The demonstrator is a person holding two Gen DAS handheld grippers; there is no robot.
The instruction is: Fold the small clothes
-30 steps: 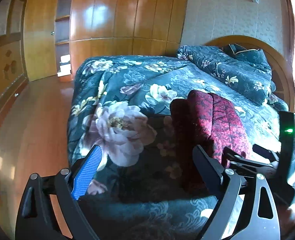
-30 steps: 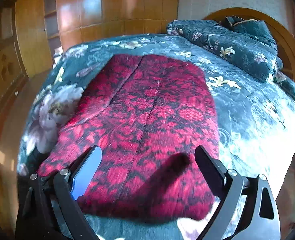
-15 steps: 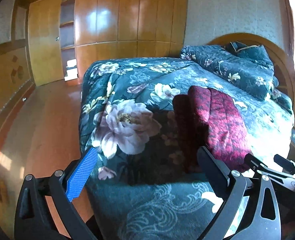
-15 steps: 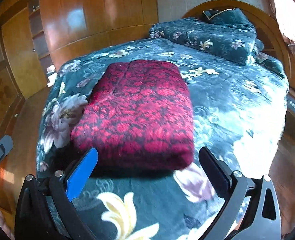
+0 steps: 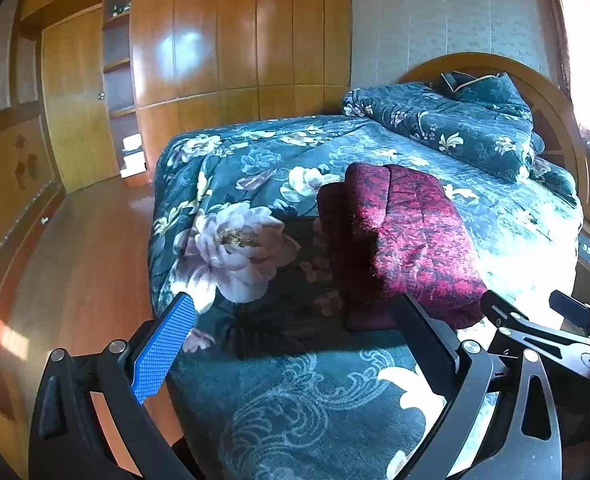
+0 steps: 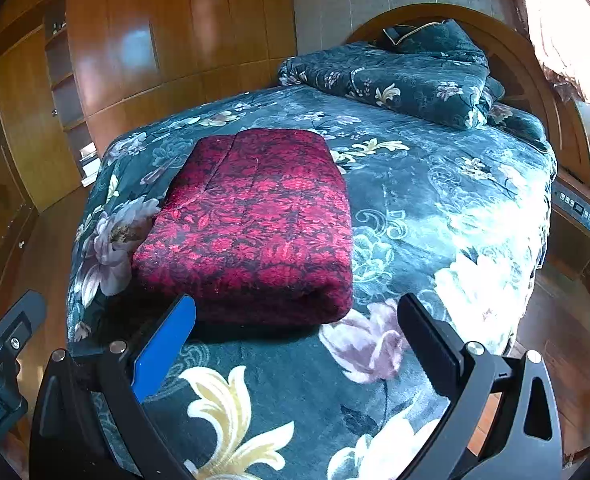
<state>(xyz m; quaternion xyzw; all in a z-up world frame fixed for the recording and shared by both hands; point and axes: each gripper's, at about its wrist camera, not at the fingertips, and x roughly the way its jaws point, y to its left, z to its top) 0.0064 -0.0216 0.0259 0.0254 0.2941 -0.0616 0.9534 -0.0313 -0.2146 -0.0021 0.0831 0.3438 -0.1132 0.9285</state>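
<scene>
Folding looks finished, as far as we can judge. We see a red and black patterned garment (image 6: 251,224) lying as a neat, thick rectangle on the bed (image 6: 435,184), which is covered by a dark green floral spread. The bundle sits toward the foot end of the bed, on the side nearer the wooden wardrobe wall (image 5: 235,28), its rounded fold edge facing us. A folded quilt (image 6: 395,76) in the same floral print lies well apart, up by the curved headboard (image 6: 535,68).

Our left tongs (image 5: 295,340) have just been opening and now stand spread wide with nothing between the jaws; from that view the garment lies ahead and a little to the right. Our right tongs (image 6: 297,338) have likewise just been opening, are spread wide and hold nothing; the garment lies just beyond the tips, not touched.

No loose sleeve or hanging corner shows. We see no other small clothes waiting on the bed, so nothing seems left but to draw away.
</scene>
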